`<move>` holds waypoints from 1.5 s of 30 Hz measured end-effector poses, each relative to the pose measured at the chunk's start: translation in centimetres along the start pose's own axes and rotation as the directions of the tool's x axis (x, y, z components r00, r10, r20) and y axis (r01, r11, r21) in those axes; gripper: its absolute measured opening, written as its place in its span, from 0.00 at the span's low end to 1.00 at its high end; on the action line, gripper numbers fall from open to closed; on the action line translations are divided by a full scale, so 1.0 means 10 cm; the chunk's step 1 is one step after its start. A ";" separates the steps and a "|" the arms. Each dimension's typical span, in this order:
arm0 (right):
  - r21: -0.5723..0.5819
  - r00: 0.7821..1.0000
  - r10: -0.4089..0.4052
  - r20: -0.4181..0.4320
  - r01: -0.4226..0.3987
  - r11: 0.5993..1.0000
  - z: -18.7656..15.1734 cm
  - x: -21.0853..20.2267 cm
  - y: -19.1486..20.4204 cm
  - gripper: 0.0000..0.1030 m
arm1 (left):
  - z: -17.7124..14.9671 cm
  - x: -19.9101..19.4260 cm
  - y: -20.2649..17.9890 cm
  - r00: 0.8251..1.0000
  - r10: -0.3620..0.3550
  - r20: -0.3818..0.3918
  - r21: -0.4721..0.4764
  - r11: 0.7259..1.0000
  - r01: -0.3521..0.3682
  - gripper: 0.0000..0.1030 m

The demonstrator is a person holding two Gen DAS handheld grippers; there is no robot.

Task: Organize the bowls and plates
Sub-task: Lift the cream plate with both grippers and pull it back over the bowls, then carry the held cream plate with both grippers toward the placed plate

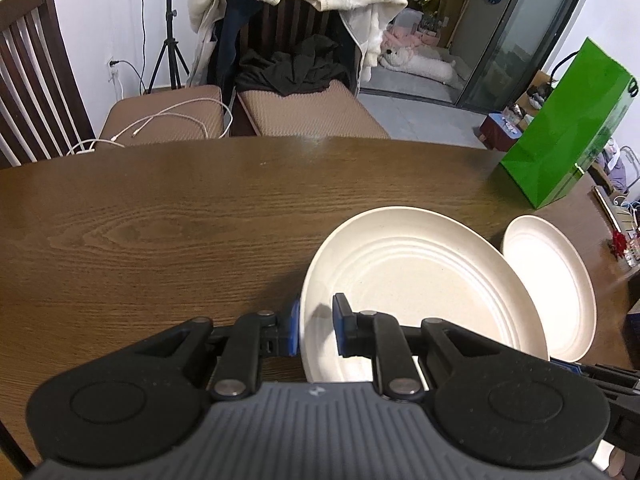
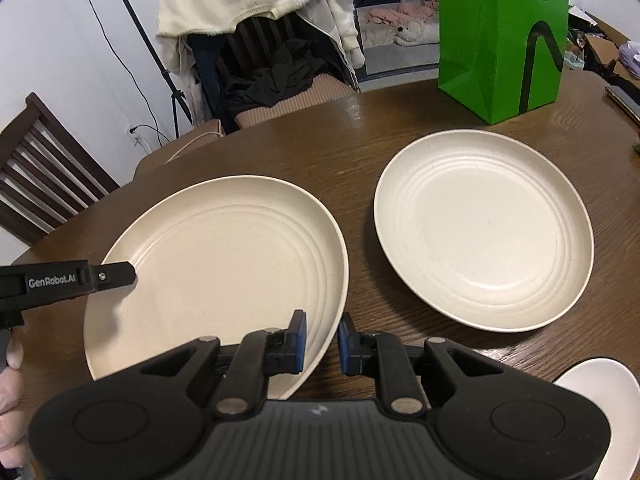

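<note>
A cream ridged plate (image 1: pixel 420 280) (image 2: pixel 216 264) hangs tilted a little above the brown wooden table (image 1: pixel 160 232) (image 2: pixel 352 152). My left gripper (image 1: pixel 318 330) is shut on its left rim, blue pads on either side of the edge. My right gripper (image 2: pixel 322 340) is shut on the opposite rim. The left gripper's black finger (image 2: pixel 100 276) shows at the plate's far side in the right wrist view. A second cream plate (image 2: pixel 484 228) (image 1: pixel 556 284) lies flat on the table to the right.
A green paper bag (image 1: pixel 568 128) (image 2: pixel 500 36) stands at the table's far right. A white dish edge (image 2: pixel 592 396) shows at the lower right. Chairs (image 1: pixel 304 92) (image 2: pixel 272 52) draped with clothes stand beyond the table. A hand (image 2: pixel 8 400) is at the left edge.
</note>
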State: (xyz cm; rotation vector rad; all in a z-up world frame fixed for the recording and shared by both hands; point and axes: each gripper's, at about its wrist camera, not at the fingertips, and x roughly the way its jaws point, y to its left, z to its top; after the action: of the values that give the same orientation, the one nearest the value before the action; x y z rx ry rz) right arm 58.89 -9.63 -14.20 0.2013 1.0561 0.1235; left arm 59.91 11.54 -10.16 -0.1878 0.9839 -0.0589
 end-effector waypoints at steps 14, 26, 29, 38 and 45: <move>-0.001 0.997 -0.005 0.078 0.005 1.000 -0.05 -0.59 -0.07 0.16 | -0.01 -0.51 -0.29 0.997 -0.031 0.068 0.027 0.999 0.029 0.17; -0.004 0.990 -0.005 0.143 0.005 1.000 -0.17 -1.17 -0.18 0.16 | -0.15 -0.99 -0.55 0.991 -0.046 0.123 0.048 0.998 0.041 0.17; -0.010 0.988 -0.004 0.157 0.006 1.000 -0.23 -1.30 -0.20 0.16 | -0.20 -1.10 -0.58 0.990 -0.048 0.135 0.048 0.998 0.042 0.17; -0.033 0.983 0.009 0.181 -0.003 0.999 -0.40 -1.60 -0.19 0.16 | -0.40 -1.41 -0.59 0.986 -0.039 0.163 0.030 0.999 0.034 0.17; -0.054 0.981 0.026 0.190 -0.016 0.998 -0.57 -1.79 -0.13 0.16 | -0.59 -1.64 -0.55 0.984 -0.022 0.176 0.014 1.000 0.020 0.17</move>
State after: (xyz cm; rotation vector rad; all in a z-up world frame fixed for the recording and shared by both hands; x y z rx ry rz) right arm 45.19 -13.84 -2.02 0.1735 0.8589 0.1477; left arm 46.09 7.53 1.12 -0.1894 0.8048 -0.0667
